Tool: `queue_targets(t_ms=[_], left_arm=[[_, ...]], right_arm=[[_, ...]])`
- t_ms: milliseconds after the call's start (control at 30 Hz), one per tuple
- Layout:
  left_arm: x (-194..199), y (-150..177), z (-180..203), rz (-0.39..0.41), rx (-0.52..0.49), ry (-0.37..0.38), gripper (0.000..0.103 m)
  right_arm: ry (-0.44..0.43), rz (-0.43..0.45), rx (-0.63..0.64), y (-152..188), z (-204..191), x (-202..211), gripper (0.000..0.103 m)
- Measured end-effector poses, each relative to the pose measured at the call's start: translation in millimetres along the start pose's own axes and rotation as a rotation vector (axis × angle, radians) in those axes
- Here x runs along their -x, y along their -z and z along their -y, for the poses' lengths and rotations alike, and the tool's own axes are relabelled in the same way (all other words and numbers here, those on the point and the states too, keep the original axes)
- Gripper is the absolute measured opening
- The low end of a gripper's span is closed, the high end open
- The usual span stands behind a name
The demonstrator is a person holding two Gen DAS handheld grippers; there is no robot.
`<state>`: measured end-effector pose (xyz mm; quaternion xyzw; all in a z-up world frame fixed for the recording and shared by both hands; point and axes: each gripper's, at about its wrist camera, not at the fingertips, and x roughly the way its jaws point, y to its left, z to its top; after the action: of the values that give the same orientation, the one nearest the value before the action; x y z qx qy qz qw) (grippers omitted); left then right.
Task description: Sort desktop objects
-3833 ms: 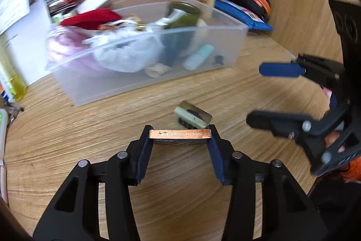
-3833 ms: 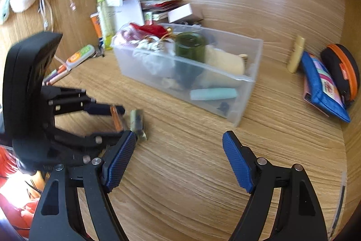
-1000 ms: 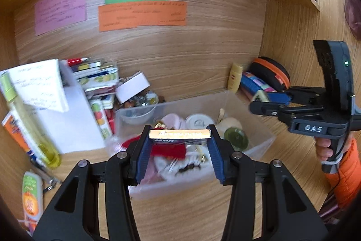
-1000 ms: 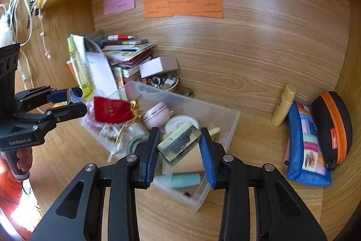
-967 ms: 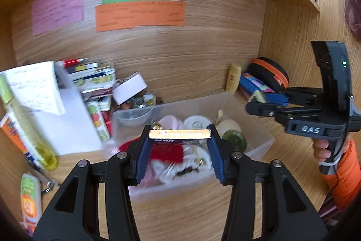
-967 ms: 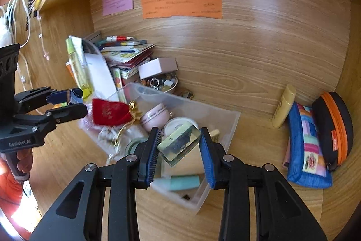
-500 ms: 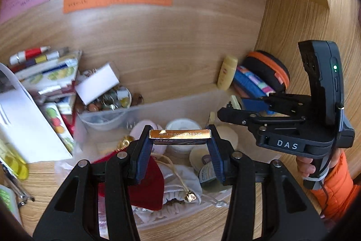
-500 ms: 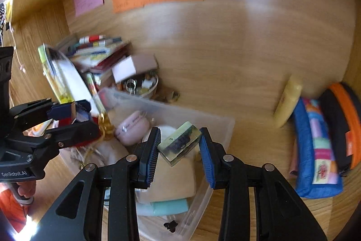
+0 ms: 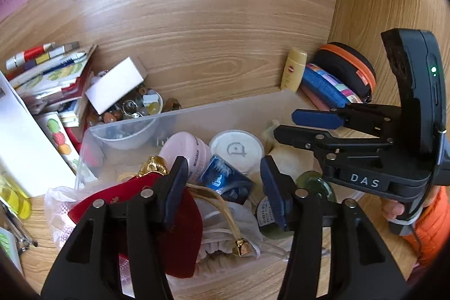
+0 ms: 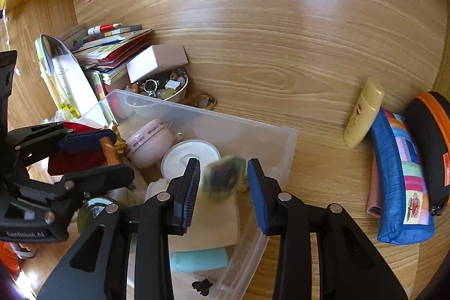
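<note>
The left gripper point(image 9: 223, 163) hangs over the near left part of the clear bin point(image 9: 225, 114). Its jaws have just been opening and now stand spread. A small blue box point(image 9: 225, 180) lies tilted between them, free of both pads, above a red pouch point(image 9: 182, 218) and a white lid point(image 9: 236, 149). The right gripper point(image 10: 223, 167) is over the right half of the bin, jaws narrowly apart around a greenish block point(image 10: 225, 179). The block is blurred, and I cannot tell whether the pads press it
</note>
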<state>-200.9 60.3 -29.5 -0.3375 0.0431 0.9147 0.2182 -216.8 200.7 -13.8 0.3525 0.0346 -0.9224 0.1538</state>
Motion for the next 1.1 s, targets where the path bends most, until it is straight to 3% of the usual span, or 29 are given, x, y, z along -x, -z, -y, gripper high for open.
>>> queue_targets(t_ms=[267, 333, 567, 633, 800, 933, 1100], left_arm=[[2.9, 1.9, -3.5, 0.008, 0.017, -0.002, 0.060], [4.1, 2.2, -3.9, 0.018, 0.015, -0.015, 0.064], [21.2, 0.3, -8.7, 0.086, 0.019, -0.063, 0.094], [26.0, -1.2, -11.0, 0.099, 0.016, -0.075, 0.094], [43.6, -6.9, -21.9, 0.134, 0.038, -0.093, 0.098], [57.7, -11.0, -29.9, 0.139, 0.073, -0.082, 0.100], [75.8, -7.6, -34.0, 0.147, 0.111, -0.114, 0.102]], right_arm=[[-0.018, 0.014, -0.002, 0.5, -2.6, 1.9, 0.043], [-0.014, 0.020, -0.005, 0.6, -2.4, 3.3, 0.050], [-0.029, 0.048, -0.027, -4.0, -0.2, 15.4, 0.058], [-0.028, 0.060, -0.037, -5.9, 0.0, 20.4, 0.065], [0.038, 0.061, -0.037, -12.9, 0.0, 34.1, 0.069], [0.061, 0.084, -0.049, -14.1, -1.7, 54.4, 0.083], [0.066, 0.104, -0.036, -8.6, -13.0, 77.3, 0.093]])
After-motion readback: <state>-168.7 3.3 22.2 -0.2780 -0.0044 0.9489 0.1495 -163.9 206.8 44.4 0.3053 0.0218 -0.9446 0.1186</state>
